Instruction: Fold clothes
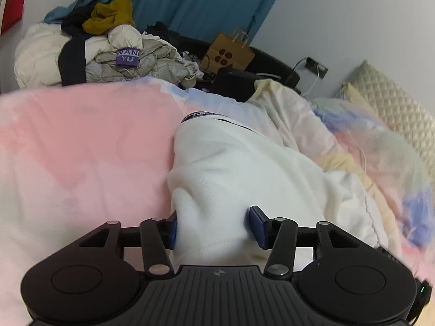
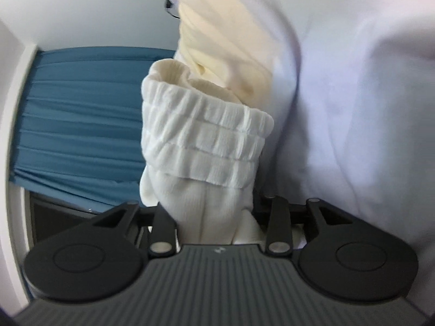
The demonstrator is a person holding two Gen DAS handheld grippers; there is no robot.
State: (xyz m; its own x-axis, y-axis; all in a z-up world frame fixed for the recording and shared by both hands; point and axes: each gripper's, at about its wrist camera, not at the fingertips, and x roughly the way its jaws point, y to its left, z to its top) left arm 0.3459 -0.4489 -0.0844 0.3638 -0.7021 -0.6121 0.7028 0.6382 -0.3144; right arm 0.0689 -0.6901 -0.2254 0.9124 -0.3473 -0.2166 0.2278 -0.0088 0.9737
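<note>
Your left gripper (image 1: 213, 226) stands part-open around the white garment (image 1: 239, 168), which runs lengthwise straight ahead, while your right gripper (image 2: 214, 217), pads hidden, has its ribbed cuff (image 2: 204, 141) between the jaws.

A white garment (image 2: 214, 206) with a ribbed cuff (image 2: 204, 141) is seen between the jaws of the right gripper (image 2: 216, 217); a blue curtain (image 2: 81, 119) is seen left of them.

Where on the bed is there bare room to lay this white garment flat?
The pink stretch of the bedspread is free, bordered by the clothes heap behind and the white garment on its right. Right of the garment the rumpled duvet crowds the space up to the quilted pillow. The paper bag and cables fill the far edge.
</note>
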